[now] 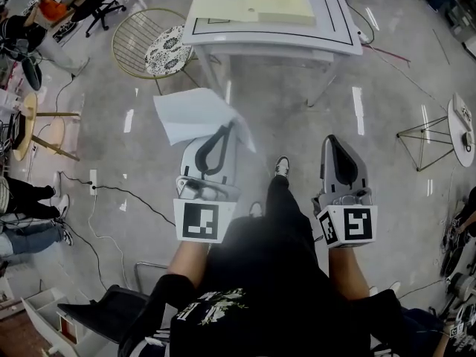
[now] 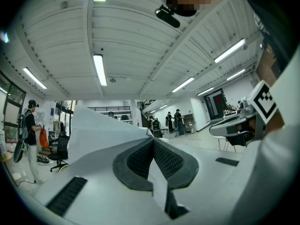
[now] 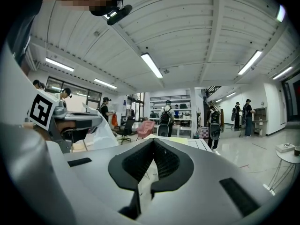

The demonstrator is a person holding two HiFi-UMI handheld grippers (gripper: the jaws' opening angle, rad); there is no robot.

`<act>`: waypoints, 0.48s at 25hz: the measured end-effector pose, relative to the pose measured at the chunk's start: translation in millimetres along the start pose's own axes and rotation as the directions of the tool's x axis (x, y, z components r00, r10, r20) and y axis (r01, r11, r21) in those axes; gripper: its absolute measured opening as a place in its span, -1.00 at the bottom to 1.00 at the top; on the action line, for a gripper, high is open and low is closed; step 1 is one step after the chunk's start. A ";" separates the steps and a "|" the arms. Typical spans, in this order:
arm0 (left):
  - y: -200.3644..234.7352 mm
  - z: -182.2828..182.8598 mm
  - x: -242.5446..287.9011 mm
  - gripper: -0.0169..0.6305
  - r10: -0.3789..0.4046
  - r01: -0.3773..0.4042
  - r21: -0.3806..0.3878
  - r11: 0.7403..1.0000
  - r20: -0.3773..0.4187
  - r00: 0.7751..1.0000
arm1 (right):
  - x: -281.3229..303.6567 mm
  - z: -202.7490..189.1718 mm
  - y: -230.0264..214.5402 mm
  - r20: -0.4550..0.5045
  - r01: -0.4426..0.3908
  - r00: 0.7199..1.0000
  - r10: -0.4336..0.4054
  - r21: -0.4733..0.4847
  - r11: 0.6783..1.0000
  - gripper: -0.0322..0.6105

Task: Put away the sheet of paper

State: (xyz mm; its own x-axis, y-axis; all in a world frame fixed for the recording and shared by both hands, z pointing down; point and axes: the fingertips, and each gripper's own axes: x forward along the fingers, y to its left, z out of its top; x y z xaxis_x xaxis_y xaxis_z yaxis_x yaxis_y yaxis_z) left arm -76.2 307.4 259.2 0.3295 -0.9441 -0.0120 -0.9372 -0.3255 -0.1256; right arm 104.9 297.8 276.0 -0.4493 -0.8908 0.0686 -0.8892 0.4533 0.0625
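Note:
A white sheet of paper (image 1: 195,114) sticks out up and to the left from my left gripper (image 1: 232,125), which is shut on its edge. In the left gripper view the sheet (image 2: 98,130) rises to the left of the closed jaws (image 2: 153,139). My right gripper (image 1: 332,138) is held level beside the left one, its jaws shut with nothing between them (image 3: 152,139). Both point toward a white table (image 1: 338,39) ahead, which carries pale yellow sheets (image 1: 260,2). From the right gripper view the left gripper (image 3: 70,121) and its paper (image 3: 101,130) show at the left.
A round wire chair (image 1: 152,43) with a patterned cushion stands left of the table. A small white side table (image 1: 462,129) and a wire stand (image 1: 428,143) are at the right. A power strip and cable (image 1: 93,181) lie on the floor at left. People stand in the background.

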 end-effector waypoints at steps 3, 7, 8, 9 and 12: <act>1.8 4.0 13.7 -0.95 -0.001 0.001 0.006 1.000 0.005 1.000 | 10.2 1.8 -9.0 0.008 0.000 1.000 0.000 0.005 1.000 -0.92; 5.8 7.0 34.1 -0.95 0.000 0.000 0.024 1.000 0.006 1.000 | 31.9 6.4 -20.7 0.024 -0.007 1.000 0.007 0.009 1.000 -0.92; 7.6 6.1 40.2 -0.95 0.001 -0.001 0.026 1.000 0.001 1.000 | 38.5 6.4 -22.9 0.024 -0.012 1.000 0.012 0.012 1.000 -0.92; 9.8 5.8 47.0 -0.95 0.003 -0.003 0.026 1.000 -0.002 1.000 | 45.5 6.7 -25.1 0.025 -0.018 1.000 0.018 0.013 1.000 -0.92; 16.6 10.0 68.7 -0.95 0.008 -0.008 0.032 0.999 -0.001 1.000 | 67.7 10.8 -35.2 0.029 -0.031 0.999 0.031 0.013 0.999 -0.92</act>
State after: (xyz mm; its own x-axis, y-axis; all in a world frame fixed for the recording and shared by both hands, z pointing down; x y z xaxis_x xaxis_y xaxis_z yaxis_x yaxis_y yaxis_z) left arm -68.0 237.6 246.3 0.3215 -0.9469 -0.0116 -0.9358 -0.3158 -0.1567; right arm 104.9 221.2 267.6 -0.4790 -0.8768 0.0417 -0.8757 0.4806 0.0473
